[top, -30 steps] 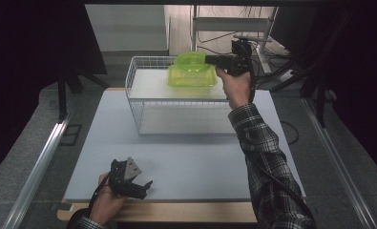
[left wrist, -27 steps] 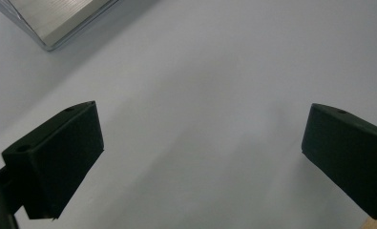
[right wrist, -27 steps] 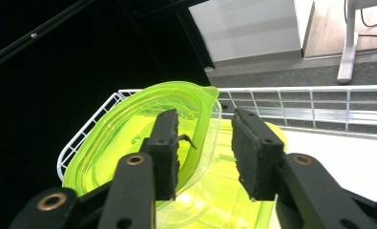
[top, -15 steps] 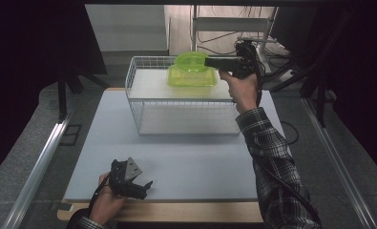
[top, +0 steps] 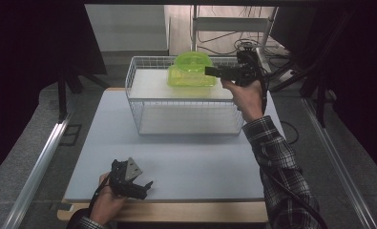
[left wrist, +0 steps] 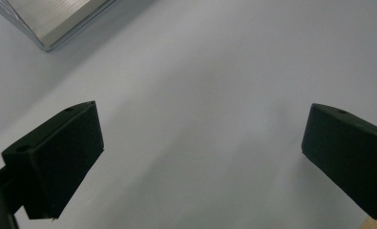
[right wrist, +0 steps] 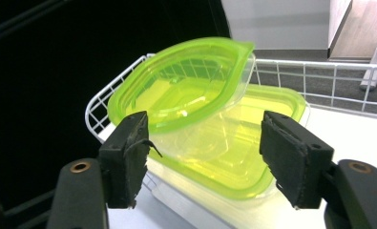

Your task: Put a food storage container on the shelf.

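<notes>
A pale grey bench (top: 186, 162) with a wooden near edge carries a white wire basket (top: 143, 105) at its far middle. On the basket's upper shelf, at the far side, sit two stacked containers with lime-green lids (top: 192, 71). The left tongs (top: 136, 183) rest on the bench's near left.

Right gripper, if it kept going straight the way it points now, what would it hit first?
Probably the clear round container with the green lid; the right gripper aims at it, jaws open and just widened.
</notes>
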Motion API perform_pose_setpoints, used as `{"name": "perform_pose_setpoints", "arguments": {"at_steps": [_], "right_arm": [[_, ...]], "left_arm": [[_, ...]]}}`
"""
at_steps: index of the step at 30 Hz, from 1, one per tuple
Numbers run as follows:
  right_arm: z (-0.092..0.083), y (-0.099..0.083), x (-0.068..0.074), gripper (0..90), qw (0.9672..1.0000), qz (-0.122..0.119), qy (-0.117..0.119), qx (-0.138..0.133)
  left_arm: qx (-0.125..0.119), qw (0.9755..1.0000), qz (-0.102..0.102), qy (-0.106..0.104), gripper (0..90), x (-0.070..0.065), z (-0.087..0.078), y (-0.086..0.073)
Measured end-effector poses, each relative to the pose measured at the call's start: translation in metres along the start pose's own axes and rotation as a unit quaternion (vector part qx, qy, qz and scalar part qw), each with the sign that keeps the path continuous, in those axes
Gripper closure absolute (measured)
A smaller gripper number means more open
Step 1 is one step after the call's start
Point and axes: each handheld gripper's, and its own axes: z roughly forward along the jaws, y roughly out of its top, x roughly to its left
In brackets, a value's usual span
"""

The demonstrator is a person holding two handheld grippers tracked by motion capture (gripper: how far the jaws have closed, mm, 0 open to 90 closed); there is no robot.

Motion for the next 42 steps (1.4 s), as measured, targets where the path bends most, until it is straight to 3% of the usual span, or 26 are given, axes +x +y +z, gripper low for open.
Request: {"name": "perform_pose_setpoints", "arguments": {"at_steps": [10, 26, 42], "right_arm": [[-0.003, -0.017, 0.006, 22.9, 0.999, -0.042, 0.002, 0.013], [0.0, -0.043, 0.015, 12.6, 0.9962, -0.08, 0.002, 0.034], [0.0, -0.077, 0.016, 5.9, 0.9906, -0.123, -0.005, 0.059]], "left_arm": [[-0.001, 1.0, -0.003, -0.003, 0.1, 0.0, 0.0, 0.0], [-0.002, 1.0, -0.003, -0.003, 0.0, 0.0, 0.0, 0.0], [-0.005, 0.9999, -0.007, -0.006, 0.0, 0.001, 0.0, 0.0]]}}
